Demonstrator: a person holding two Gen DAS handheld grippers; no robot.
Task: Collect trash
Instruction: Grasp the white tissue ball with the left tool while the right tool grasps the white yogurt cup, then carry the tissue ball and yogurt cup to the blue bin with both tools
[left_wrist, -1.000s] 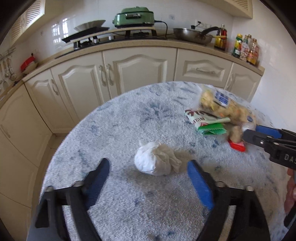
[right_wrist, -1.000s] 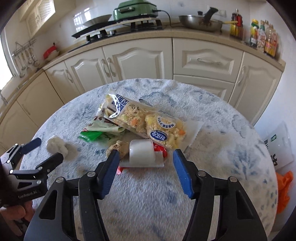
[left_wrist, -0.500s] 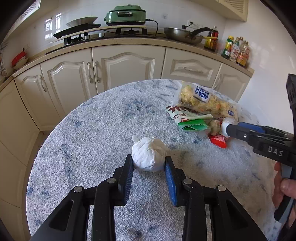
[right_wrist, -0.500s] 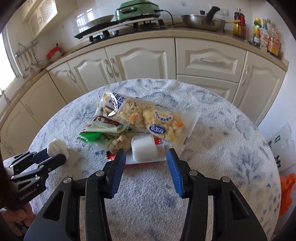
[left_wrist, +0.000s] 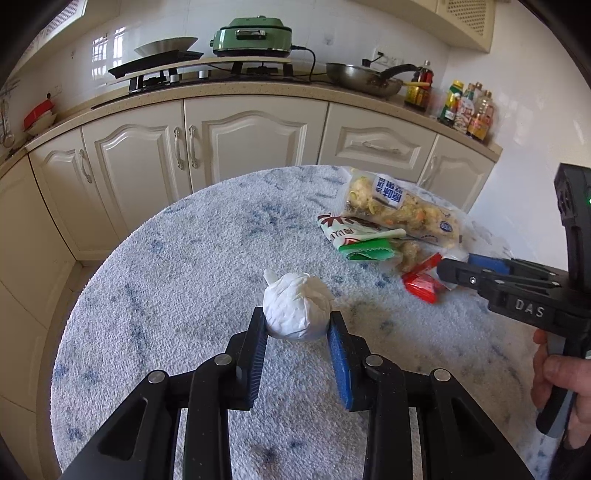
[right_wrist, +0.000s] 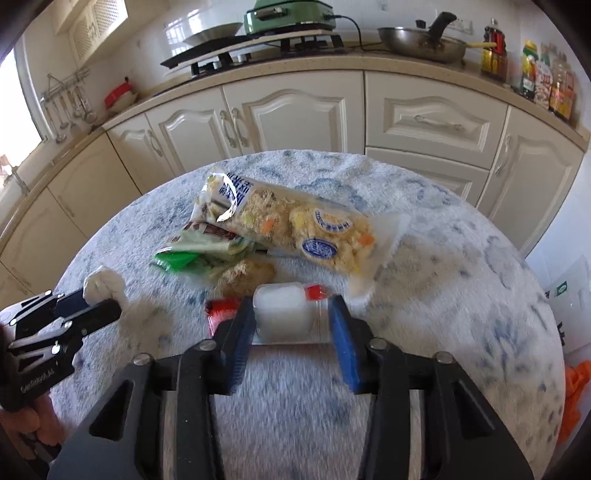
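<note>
From the left wrist, the left gripper (left_wrist: 297, 332) has just closed in from a wide spread, and its two pads now press on either side of the crumpled white tissue ball (left_wrist: 297, 312). The ball sits on the round table's fleecy blue-and-white cover (left_wrist: 177, 273), on the near side of the snack bag (left_wrist: 402, 210), well apart from it. With the squeeze made, that piece of trash looks secured and, by my reading, ready to be lifted.

Also in this view, the right gripper (left_wrist: 448, 271) reaches in from the right edge to the red wrapper (left_wrist: 421, 286) just in front of the snack bag.

From the right wrist, the right gripper's jaws have just been narrowing around the small clear tub (right_wrist: 282, 310), which lies just in front of the snack bag (right_wrist: 295, 229) beside the red wrapper (right_wrist: 221, 308). The left pad touches the tub's wall; the right pad meets only its clear flat rim, with a gap to the body, so the grip looks partial rather than firm. The green wrapper (right_wrist: 184, 258) and a brown lump (right_wrist: 245, 275) lie uncollected to the left of the snack bag. The tissue ball (right_wrist: 105, 286) shows further left, in the left gripper (right_wrist: 99, 301).
</note>
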